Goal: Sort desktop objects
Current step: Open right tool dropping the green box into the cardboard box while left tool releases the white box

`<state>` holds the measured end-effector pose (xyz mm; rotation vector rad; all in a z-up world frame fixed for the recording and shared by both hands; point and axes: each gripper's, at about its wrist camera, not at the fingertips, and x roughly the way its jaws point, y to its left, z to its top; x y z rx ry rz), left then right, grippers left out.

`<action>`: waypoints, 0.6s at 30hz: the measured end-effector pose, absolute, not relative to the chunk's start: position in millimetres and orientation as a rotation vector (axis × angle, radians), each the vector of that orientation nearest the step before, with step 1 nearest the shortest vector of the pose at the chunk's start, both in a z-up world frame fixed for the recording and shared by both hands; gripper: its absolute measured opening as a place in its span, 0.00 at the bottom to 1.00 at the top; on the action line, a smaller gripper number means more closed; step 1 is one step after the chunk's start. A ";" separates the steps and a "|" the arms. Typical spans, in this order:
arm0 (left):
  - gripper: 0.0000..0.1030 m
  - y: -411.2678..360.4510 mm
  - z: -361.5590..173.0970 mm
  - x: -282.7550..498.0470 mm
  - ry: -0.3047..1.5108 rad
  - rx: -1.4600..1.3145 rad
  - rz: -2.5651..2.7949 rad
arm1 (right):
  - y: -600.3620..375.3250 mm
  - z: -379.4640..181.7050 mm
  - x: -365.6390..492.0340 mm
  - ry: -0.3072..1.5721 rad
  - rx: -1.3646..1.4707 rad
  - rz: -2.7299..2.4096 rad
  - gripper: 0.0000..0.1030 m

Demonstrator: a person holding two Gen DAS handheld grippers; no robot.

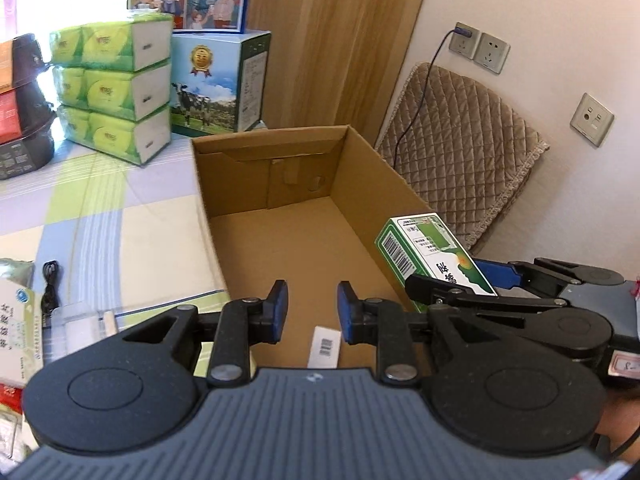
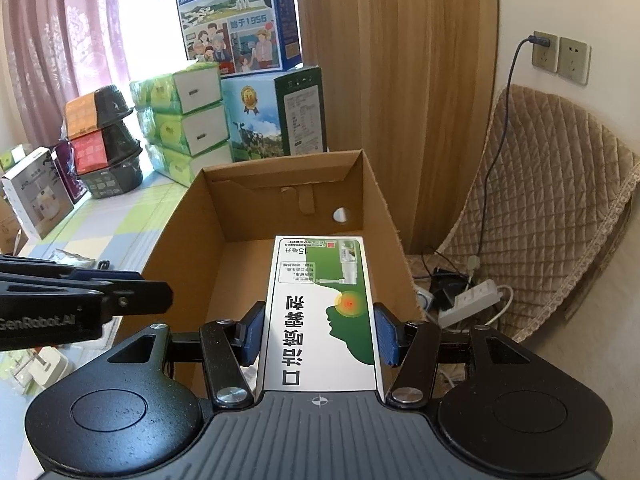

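Jaws of the right gripper (image 2: 319, 330) clamp the green-and-white carton (image 2: 322, 312) above the cardboard box (image 2: 188, 240); lower it inside before letting go (flat, ideally). Left gripper (image 1: 312, 308) hangs narrowly parted, empty. Only its camera shows a small barcoded packet (image 1: 326, 347) in the box.

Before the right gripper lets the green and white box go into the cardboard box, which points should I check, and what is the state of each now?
1. Right gripper shut on the green and white box, fingers on both sides: ok.
2. Held box is above the open cardboard box, not outside it: ok.
3. Floor of the cardboard box under it is free: ok; only a small white packet lies near the front.
4. Left gripper open and holding nothing: ok.
5. Left gripper out of the drop path: cannot tell.
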<state>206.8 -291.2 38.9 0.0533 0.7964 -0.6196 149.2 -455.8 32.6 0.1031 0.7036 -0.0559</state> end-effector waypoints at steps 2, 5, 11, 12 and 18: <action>0.21 -285.6 40.4 205.6 0.798 0.048 -0.611 | -453.5 31.1 150.3 0.707 0.106 -0.055 0.51; 0.22 -276.5 41.9 204.0 0.796 0.041 -0.601 | -453.7 31.3 150.4 0.687 0.129 -0.049 0.51; 0.25 -257.0 45.2 196.9 0.792 0.021 -0.591 | -450.9 41.8 141.4 0.659 0.142 -0.053 0.60; 0.26 -252.9 45.2 194.7 0.791 0.019 -0.587 | -449.8 43.9 138.8 0.658 0.147 -0.054 0.60; 0.32 -226.7 46.4 176.9 0.785 0.008 -0.554 | -431.8 52.5 112.8 0.643 0.159 -0.039 0.67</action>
